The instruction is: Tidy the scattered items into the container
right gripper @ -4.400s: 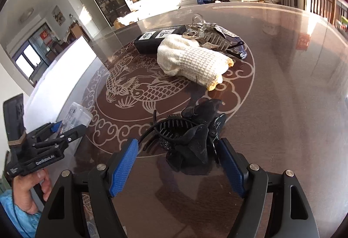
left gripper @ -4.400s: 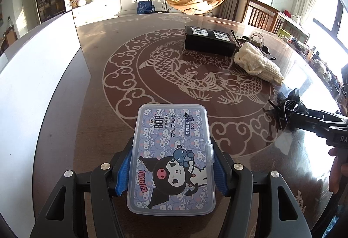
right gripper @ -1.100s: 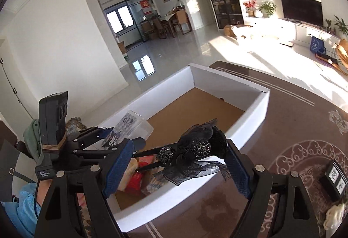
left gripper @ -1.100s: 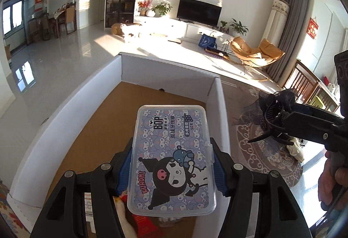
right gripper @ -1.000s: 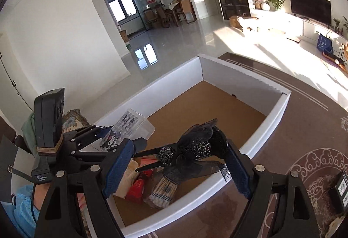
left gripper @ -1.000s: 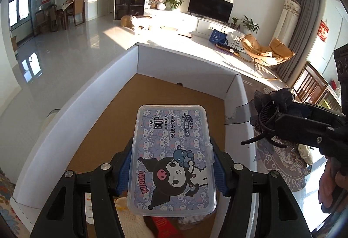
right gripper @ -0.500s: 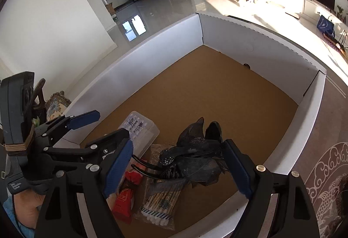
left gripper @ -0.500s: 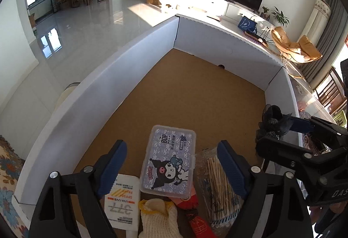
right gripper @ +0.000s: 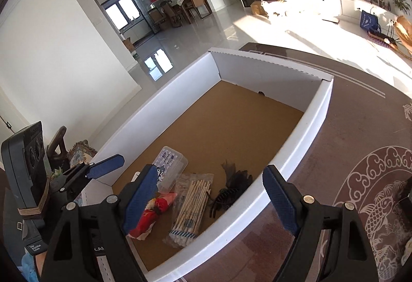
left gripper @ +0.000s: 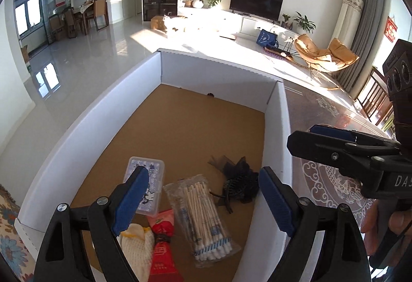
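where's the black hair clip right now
The black hair clip lies on the brown floor of the white box, close to its right wall, just right of the cotton swab pack in both wrist views.

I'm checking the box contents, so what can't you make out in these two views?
- Left wrist view: the plastic case is partly behind the left gripper's finger.
- Both views: the cream knit item is mostly covered by the fingers.
- Right wrist view: the red packet is partly hidden; its print is too small.
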Demonstrator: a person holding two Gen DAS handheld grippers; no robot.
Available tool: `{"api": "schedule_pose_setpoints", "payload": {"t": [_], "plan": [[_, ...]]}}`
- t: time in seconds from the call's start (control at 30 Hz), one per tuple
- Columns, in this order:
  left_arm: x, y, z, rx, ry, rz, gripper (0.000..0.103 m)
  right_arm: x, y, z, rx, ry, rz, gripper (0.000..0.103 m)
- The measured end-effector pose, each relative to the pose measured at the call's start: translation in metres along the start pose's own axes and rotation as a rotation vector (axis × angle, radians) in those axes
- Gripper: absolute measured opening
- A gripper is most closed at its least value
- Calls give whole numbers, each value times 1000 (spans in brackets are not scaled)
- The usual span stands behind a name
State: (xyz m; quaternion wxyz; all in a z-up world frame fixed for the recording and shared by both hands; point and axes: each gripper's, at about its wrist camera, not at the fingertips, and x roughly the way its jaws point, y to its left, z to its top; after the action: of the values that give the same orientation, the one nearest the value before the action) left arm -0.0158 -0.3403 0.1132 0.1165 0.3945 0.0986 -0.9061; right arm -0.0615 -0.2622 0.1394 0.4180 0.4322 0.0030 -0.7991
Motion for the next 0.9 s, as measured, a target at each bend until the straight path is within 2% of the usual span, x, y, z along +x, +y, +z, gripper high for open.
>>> {"api": "schedule_pose_setpoints", "payload": {"t": [0.13,0.17,0.23,0.3,0.4,0.5,0.57,0.67,0.73,0.9], "plan": [[-17,-69,-14,145,-20,-58,88,-43,-51,-56,77,-70,-50,84],[-20,-88,-21,176,-24,-101,89,-51,-67,-74,92,-68,-108,84],[-23,-123,-34,217,-22,-168,96,-76,-100,-112,127,-88,-191,84],[-18,-154,-51,239,-5,-220,96,-103,-131,-150,153,-92,-265,84],[15,-197,-82,254,82,-280,96,-136,-165,-206,165,-65,-410,84],[58,-231,-114,258,189,-296,96,-158,-196,-250,197,-13,-535,84],[77,-252,-132,299,219,-268,96,-167,-209,-265,205,-2,-594,84],[88,-278,-143,406,186,-201,103,-174,-220,-275,218,0,-641,84],[88,-285,-144,422,162,-221,103,-178,-221,-278,217,-16,-648,85],[91,-286,-138,421,160,-224,103,-175,-221,-275,233,-19,-656,87]]}}
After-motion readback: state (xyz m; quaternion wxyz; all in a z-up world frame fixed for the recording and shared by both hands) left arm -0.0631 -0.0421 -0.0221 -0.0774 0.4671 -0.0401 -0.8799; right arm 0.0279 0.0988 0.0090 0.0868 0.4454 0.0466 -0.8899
